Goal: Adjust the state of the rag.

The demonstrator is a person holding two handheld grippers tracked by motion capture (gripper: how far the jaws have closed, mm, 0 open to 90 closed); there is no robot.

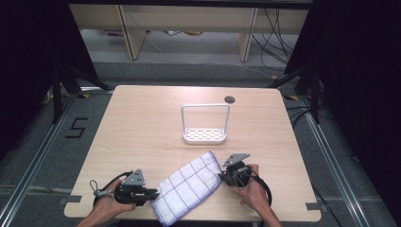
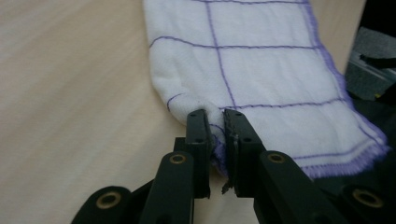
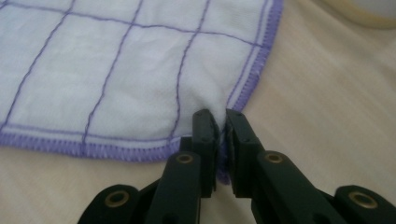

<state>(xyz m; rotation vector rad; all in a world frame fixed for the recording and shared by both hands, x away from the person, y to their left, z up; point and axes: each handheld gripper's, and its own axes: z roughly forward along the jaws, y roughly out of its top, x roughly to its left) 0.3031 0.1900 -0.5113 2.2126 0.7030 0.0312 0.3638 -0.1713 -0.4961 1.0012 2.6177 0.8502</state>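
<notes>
Both tongs pinch the checked cloth (image 1: 188, 185)

It lies stretched slantwise between left gripper (image 1: 152, 193) and right gripper (image 1: 222, 175); gripper views reveal jaws clamped on purple-stitched corners, rack (image 1: 204, 124) beyond.

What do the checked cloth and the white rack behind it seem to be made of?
Cloth: soft woven fabric, likely cotton; matte white, purple grid lines, stitched purple hem, puckering where pinched.
Rack: probably white-coated metal or plastic; thin rigid hoop, perforated base, smooth finish.
</notes>
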